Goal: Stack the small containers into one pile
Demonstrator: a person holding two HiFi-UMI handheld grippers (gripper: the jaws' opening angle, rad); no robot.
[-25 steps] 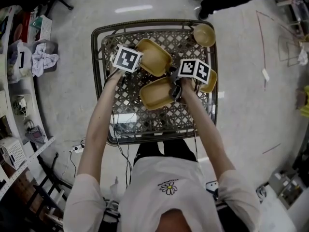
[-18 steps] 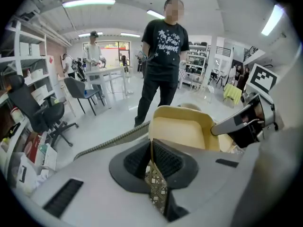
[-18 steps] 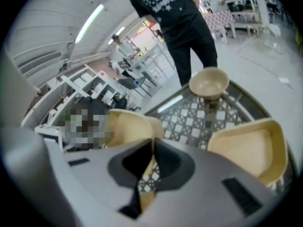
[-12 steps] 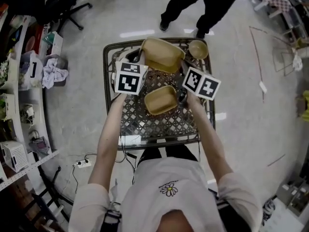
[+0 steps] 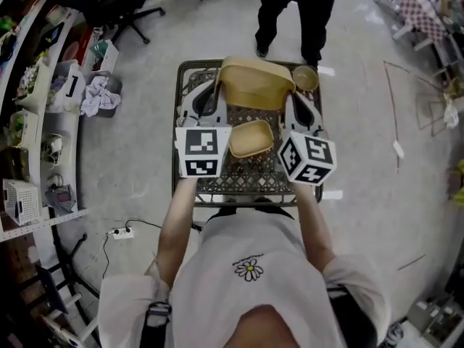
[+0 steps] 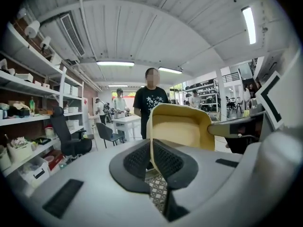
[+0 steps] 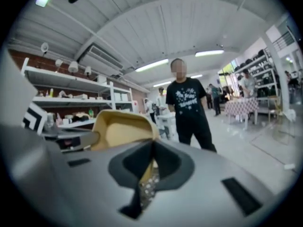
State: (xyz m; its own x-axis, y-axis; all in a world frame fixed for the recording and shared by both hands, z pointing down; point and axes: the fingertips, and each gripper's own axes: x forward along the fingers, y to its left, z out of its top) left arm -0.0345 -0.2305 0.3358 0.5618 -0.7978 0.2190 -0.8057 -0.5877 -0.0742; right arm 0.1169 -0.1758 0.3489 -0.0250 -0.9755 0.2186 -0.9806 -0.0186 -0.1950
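Note:
A tan rectangular container [image 5: 255,83] is raised above the lattice table [image 5: 246,184], held tilted between both grippers. My left gripper [image 5: 212,93] is shut on its left rim; in the left gripper view the container [image 6: 180,131] has its rim pinched between the jaws of that gripper [image 6: 150,157]. My right gripper [image 5: 296,96] is shut on the right rim, and the right gripper view shows the container [image 7: 123,129] running into the closed jaws of the gripper [image 7: 152,163]. A smaller tan container [image 5: 251,138] lies on the table below. A small round tan bowl [image 5: 305,77] sits at the far right corner.
A person in black [image 5: 293,9] stands just beyond the table. Shelves [image 5: 36,122] with clutter line the left side, with an office chair [image 5: 123,6] near them. A power strip [image 5: 116,232] and cables lie on the floor at the table's near left.
Both grippers have risen from the table with the larger container, and the right gripper has closed on its rim. The smaller container is left lying on the table.

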